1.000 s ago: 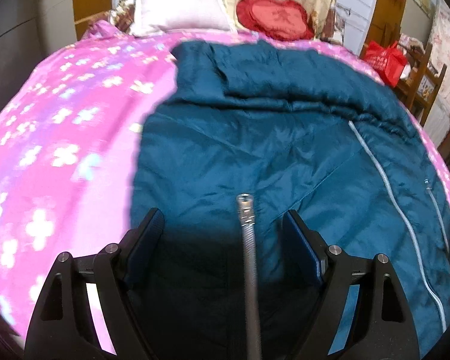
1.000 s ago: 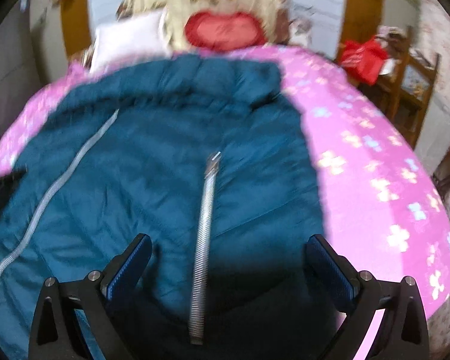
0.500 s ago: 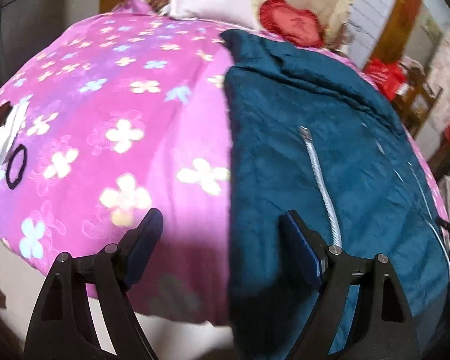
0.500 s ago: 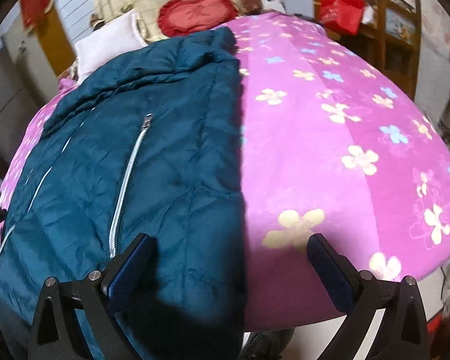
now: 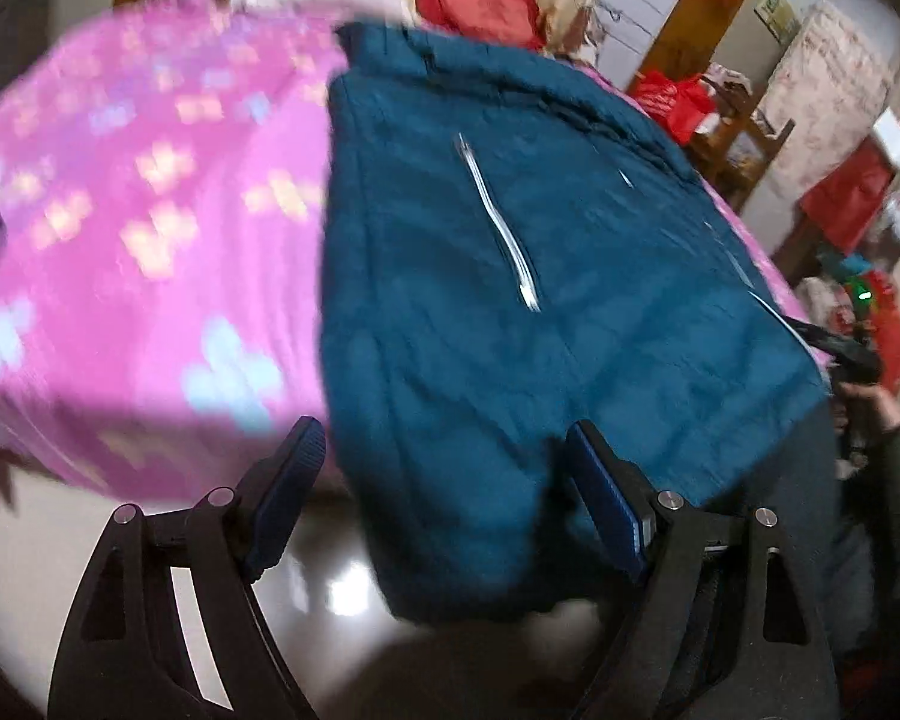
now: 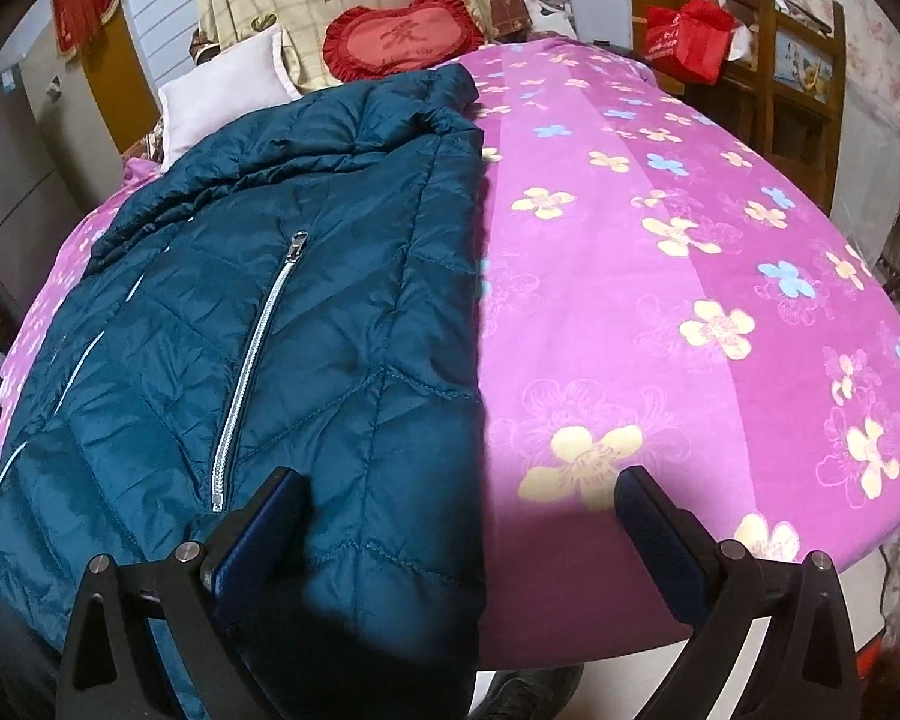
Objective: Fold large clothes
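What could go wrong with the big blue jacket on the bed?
The jacket hangs over the bed's near edge, so a tug might slide it onto the floor. Both the left gripper and right gripper are open at its side edges; the puffy fabric may slip from the fingers.

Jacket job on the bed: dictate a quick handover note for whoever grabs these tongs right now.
Left tongs: open, empty, at the near left bottom corner of the teal jacket.
Right tongs: open, empty, over the jacket's near right edge.
Jacket: lies flat on the pink flowered bedspread, collar toward the pillows, hem hanging over the near edge of the bed.
Done: jacket spread out.
Left: no fold visible yet; probably grip both bottom corners and start folding.
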